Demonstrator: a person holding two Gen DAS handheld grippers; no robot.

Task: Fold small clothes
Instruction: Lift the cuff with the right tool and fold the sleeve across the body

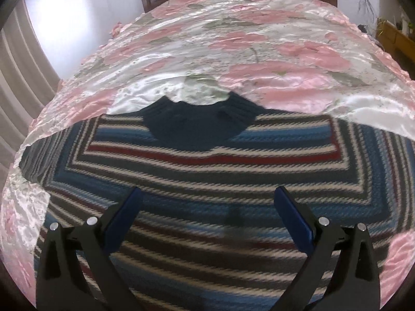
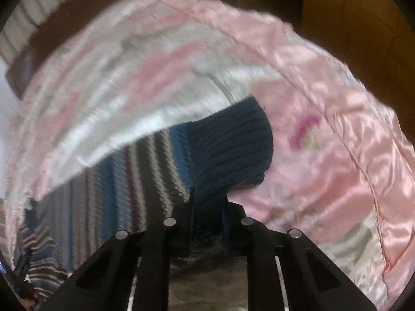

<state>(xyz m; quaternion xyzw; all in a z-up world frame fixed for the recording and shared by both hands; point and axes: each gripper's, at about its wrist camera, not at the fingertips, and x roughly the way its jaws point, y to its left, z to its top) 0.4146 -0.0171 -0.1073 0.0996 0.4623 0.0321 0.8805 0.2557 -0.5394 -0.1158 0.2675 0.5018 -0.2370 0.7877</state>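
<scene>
bed (image 1: 259, 59) | pink floral satin cover (wrinkled) | striped knit sweater (image 1: 207, 171) lying on it

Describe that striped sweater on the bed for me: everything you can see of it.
The striped sweater is a small knit in blue, grey, white and dark red bands, with a ribbed navy collar. It lies spread on the shiny pink floral bedspread. The right gripper has its jaws shut on a ribbed navy cuff; the left gripper hangs open above it.
</scene>
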